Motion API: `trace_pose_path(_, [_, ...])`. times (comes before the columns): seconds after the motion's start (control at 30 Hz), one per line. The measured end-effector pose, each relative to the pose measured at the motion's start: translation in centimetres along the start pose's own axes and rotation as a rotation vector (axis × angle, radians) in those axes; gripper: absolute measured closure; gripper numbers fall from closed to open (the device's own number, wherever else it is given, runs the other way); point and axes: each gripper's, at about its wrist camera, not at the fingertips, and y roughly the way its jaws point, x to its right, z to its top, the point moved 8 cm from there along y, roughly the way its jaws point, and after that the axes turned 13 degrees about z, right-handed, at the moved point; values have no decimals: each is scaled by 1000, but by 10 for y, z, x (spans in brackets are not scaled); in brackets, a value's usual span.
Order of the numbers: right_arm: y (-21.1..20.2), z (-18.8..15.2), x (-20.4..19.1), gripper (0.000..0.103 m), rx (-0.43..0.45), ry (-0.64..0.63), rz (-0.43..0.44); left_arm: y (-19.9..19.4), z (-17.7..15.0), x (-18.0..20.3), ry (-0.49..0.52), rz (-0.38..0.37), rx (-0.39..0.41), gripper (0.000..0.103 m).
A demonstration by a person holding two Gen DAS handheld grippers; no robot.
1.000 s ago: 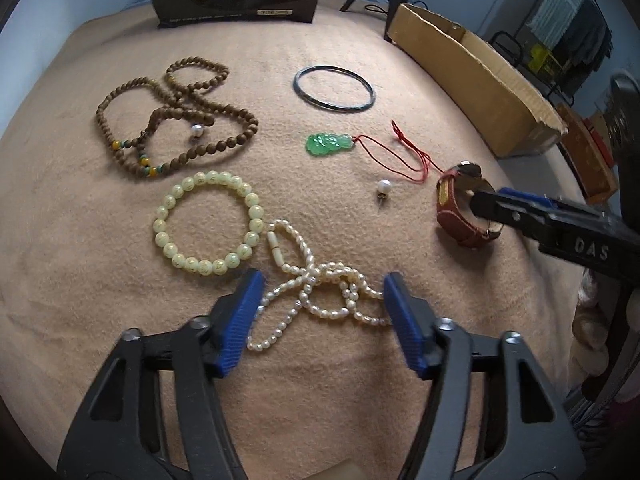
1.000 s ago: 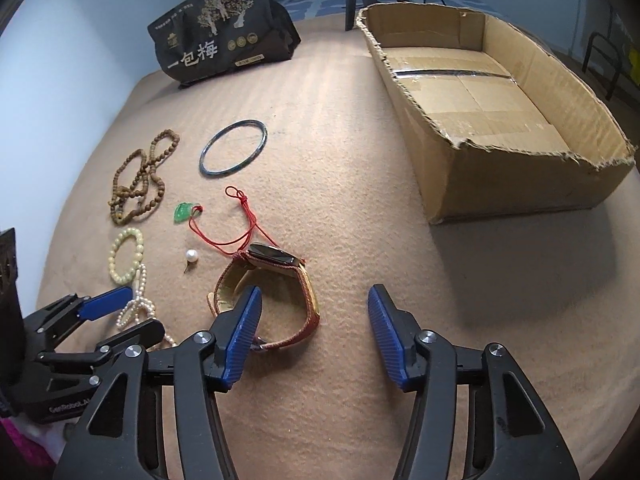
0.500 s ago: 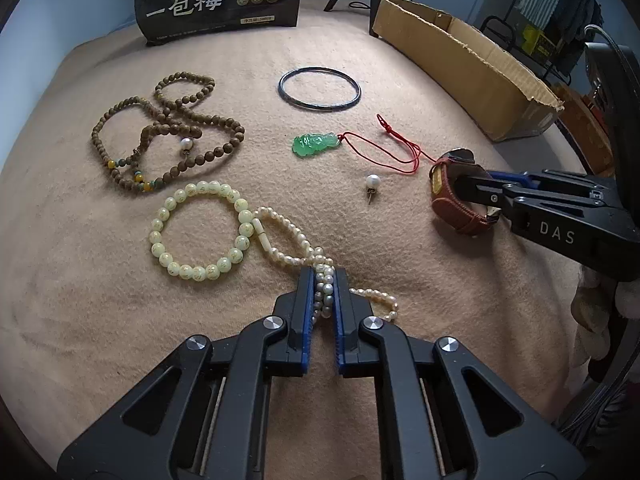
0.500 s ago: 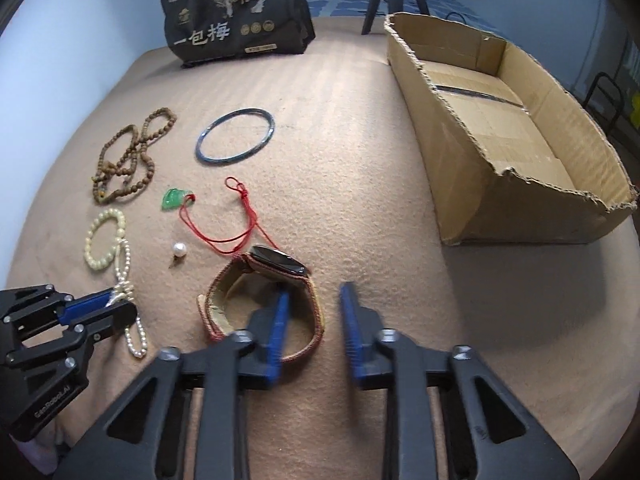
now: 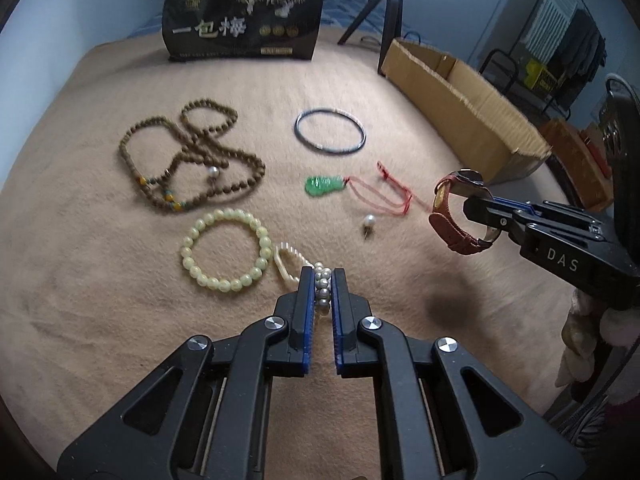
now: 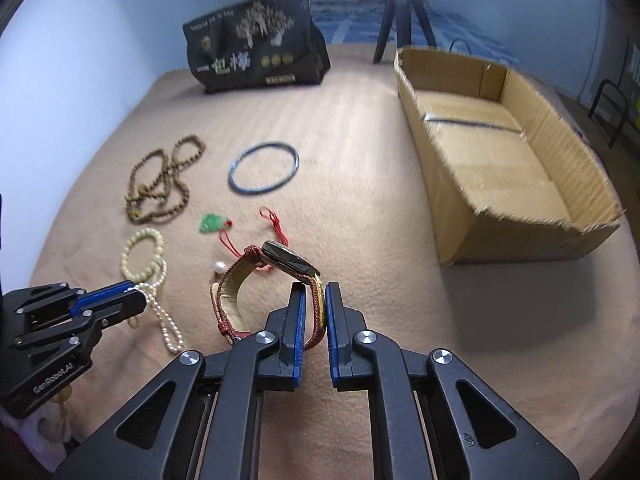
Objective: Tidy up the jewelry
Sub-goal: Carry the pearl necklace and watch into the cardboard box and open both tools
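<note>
My left gripper [image 5: 322,280] is shut on a white pearl necklace [image 5: 322,286] and lifts it off the tan blanket; its strands hang down in the right wrist view [image 6: 166,320]. My right gripper [image 6: 316,300] is shut on the strap of a brown wristwatch [image 6: 256,280] and holds it above the blanket; the watch also shows in the left wrist view [image 5: 452,212]. An open cardboard box [image 6: 500,152] stands to the right, empty inside.
On the blanket lie a pale green bead bracelet [image 5: 224,250], a brown bead necklace [image 5: 192,160], a dark bangle [image 5: 330,131], a green pendant [image 5: 322,186] on red cord and a loose pearl [image 5: 368,222]. A black bag [image 5: 244,16] and a tripod [image 5: 384,12] stand behind.
Both grippers closed, the left on the pearl necklace and the right on the watch strap. Both have since lifted their items off the blanket.
</note>
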Motion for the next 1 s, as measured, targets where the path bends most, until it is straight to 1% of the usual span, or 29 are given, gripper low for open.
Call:
trace_pose_path(0.3, [-42,25,-4,95,112,-13,-13,-43,23,-6,-54,-54,80,97])
trace_pose_path(0.57, [-83,50,15,95,203,-4,-53,-81,52,6,-50,-95,175,97])
trace_pose_path(0.8, [-110,65,49,95,260,45,-95,-96,85,34,-53,-151,215,97])
trace_pose_path(1.0, [-123,74,86,95,279,107,-131,-101,112,76,-12,-199,246,97])
